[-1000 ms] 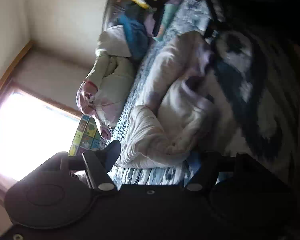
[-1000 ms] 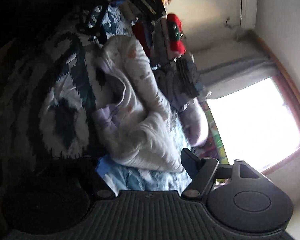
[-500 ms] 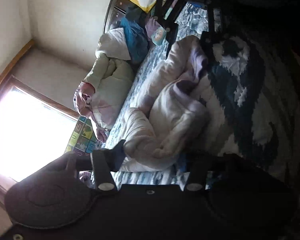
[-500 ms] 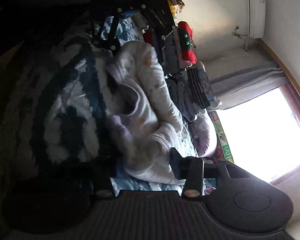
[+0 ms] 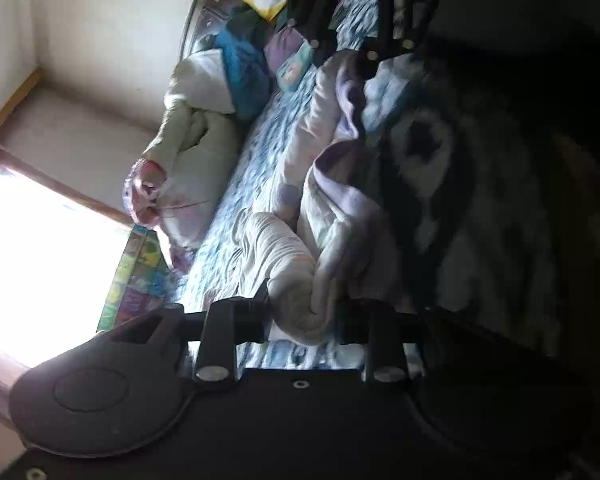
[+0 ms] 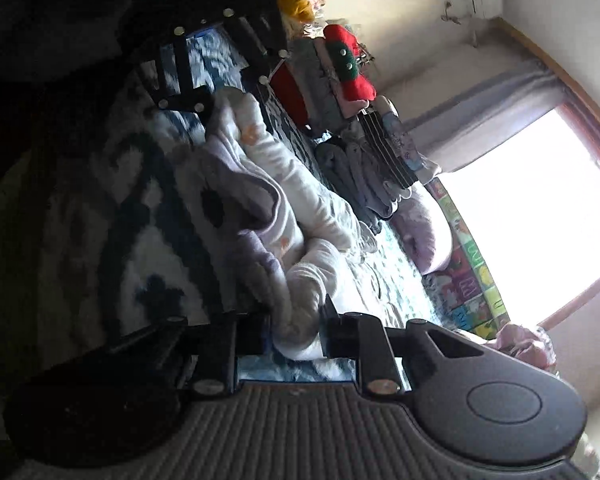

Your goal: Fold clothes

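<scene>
A crumpled white and lilac garment point(image 5: 324, 216) lies on the blue patterned bedspread point(image 5: 256, 160). My left gripper point(image 5: 305, 316) is shut on a bunched white end of it. In the right wrist view the same garment point(image 6: 268, 208) stretches away from me, and my right gripper point(image 6: 296, 336) is shut on its other bunched end. Each view shows the other gripper at the garment's far end: the right gripper point(image 5: 356, 20) in the left wrist view, the left gripper point(image 6: 204, 64) in the right.
A dark blue and white knitted cloth point(image 5: 460, 184) hangs close beside the garment. Pillows and bundles point(image 5: 196, 152) lie by the bright window point(image 5: 32, 256). A stack of folded clothes point(image 6: 364, 148) stands along the bed's far side, with a red soft toy point(image 6: 348, 64) on top.
Both grippers moved down onto the garment's two ends and their jaws closed from wide open onto the bunched white cloth.
</scene>
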`<state>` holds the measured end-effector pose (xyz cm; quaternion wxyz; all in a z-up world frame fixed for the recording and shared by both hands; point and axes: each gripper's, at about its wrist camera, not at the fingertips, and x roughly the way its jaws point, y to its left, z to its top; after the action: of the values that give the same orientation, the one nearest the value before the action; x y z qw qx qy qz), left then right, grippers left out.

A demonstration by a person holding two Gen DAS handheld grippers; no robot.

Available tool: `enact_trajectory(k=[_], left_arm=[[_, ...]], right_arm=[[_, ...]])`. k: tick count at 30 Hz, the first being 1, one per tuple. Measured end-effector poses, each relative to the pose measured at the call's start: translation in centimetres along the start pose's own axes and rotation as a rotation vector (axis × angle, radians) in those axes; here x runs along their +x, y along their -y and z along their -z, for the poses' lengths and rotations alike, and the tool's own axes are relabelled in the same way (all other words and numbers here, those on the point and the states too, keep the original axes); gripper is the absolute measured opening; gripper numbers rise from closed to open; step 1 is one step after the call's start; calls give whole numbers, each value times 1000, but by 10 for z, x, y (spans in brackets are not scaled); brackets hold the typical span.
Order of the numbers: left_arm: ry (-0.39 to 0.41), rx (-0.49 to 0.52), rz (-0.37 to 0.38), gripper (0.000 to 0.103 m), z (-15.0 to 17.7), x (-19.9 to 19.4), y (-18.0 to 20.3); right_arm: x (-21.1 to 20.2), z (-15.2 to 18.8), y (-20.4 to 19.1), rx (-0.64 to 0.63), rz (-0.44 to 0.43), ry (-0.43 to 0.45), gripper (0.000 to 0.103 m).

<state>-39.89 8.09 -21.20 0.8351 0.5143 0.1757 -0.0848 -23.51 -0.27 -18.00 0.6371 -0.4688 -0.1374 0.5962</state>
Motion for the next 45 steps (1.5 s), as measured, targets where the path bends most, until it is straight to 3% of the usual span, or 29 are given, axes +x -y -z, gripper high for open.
enact_trajectory(k=[6,12,16,19,23,28,34,39,43,45], left_arm=[[0,-133,189,27,-18,-31,-48],[21,-348,311,31,-13,-19,-112],[62,-642,346,34,11,12,-159],[117,-941,319,34,41,37,-182],[177,-1267,318,34,70,81,-197],[207,-1551,318,33,104,123,-202],[205,-1748,360,31,135,160,-212],[154,-1893,425,31,164,197,-200],[81,-1990,461,31,183,212,-189],[57,-1979,447,31,182,214,-189]], right_arm=[[-5,-8,60,189,-81,19,24],[-9,-15,122,382,-163,38,26],[-11,-20,163,510,-217,51,29],[16,4,180,707,-238,63,31],[56,40,199,981,-262,78,32],[105,86,224,1324,-288,98,32],[158,138,221,1696,-281,153,26],[195,168,206,1890,-283,162,25],[207,176,199,1935,-291,117,25],[209,178,197,1938,-291,114,25]])
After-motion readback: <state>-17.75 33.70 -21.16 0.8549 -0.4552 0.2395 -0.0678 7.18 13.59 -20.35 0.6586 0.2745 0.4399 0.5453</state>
